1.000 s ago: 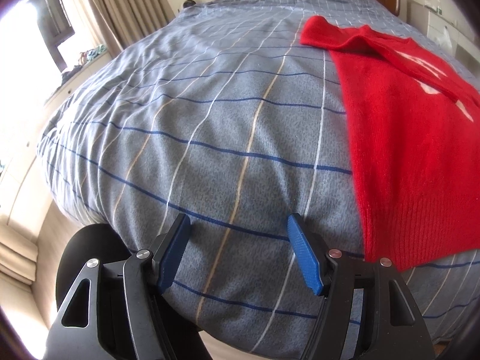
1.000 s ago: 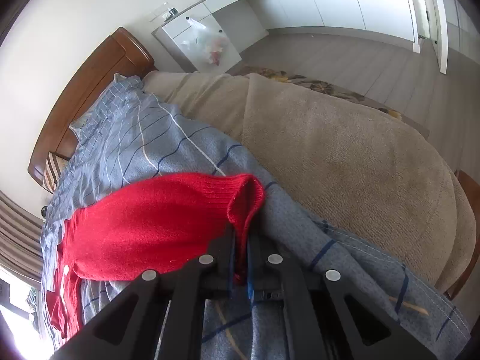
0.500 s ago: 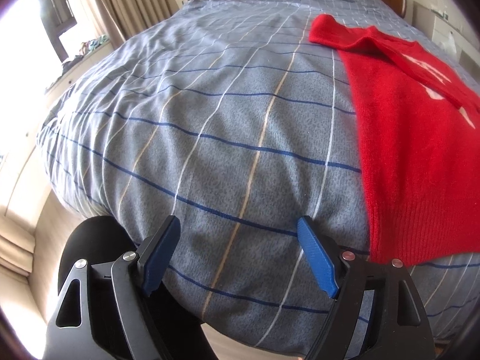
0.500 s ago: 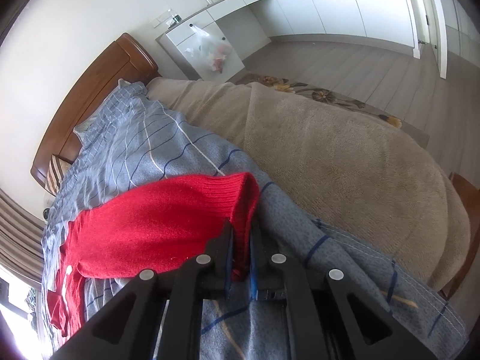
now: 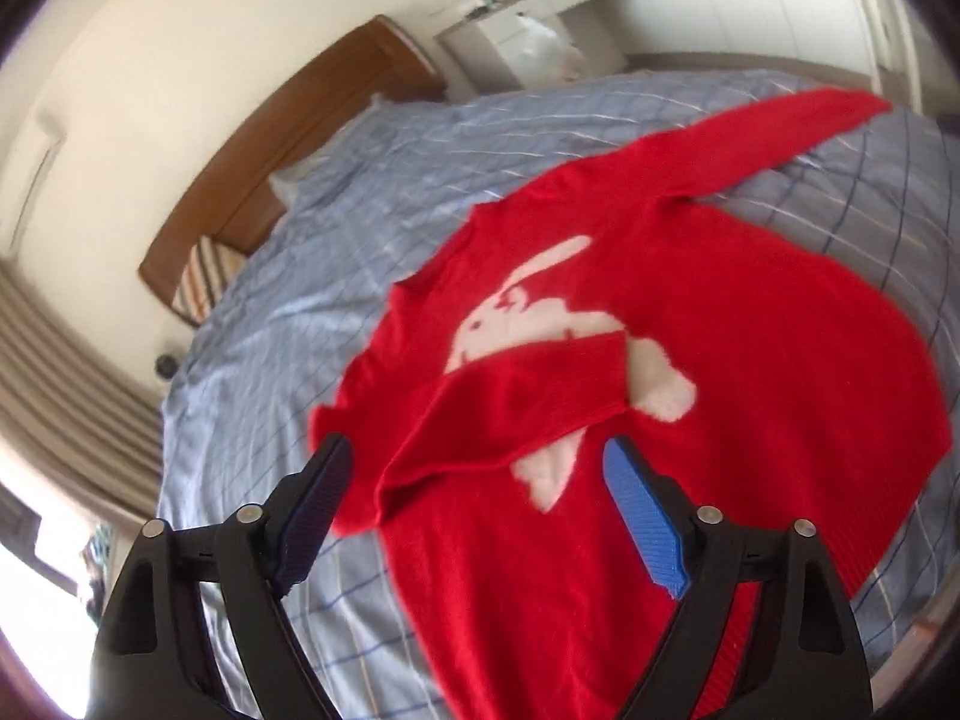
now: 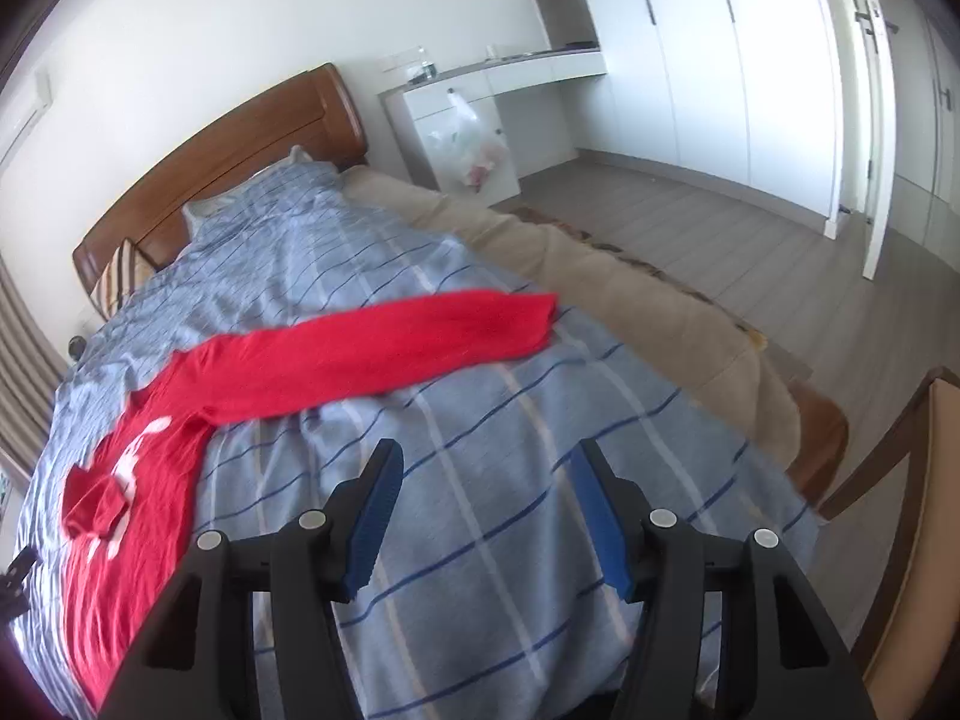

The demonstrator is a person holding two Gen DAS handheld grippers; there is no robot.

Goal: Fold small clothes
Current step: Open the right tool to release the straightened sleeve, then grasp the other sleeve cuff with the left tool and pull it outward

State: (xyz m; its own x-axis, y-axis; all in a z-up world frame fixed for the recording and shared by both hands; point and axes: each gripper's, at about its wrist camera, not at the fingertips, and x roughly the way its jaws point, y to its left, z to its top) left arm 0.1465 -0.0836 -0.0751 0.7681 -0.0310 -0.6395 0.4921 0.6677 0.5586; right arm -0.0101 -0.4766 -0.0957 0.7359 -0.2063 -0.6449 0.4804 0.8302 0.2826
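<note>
A small red sweater (image 5: 750, 330) with a white rabbit figure lies flat on the blue checked bed cover (image 5: 372, 192). One sleeve is folded across its chest; the other sleeve (image 6: 390, 348) stretches out straight toward the bed's right side. My left gripper (image 5: 474, 486) is open and empty, hovering above the folded sleeve and lower body of the sweater. My right gripper (image 6: 480, 498) is open and empty above bare cover, in front of the outstretched sleeve. The sweater body shows at the left of the right wrist view (image 6: 138, 516).
A wooden headboard (image 6: 228, 138) and pillows stand at the far end. A beige blanket (image 6: 660, 312) runs along the bed's right edge. A white desk (image 6: 480, 102), wardrobes and grey floor lie beyond. A wooden chair (image 6: 900, 480) stands at the near right. Curtains (image 5: 66, 360) hang at the left.
My right gripper has let go of the sweater's hem, opened and lifted back. My left gripper has swung from the bare cover to above the sweater.
</note>
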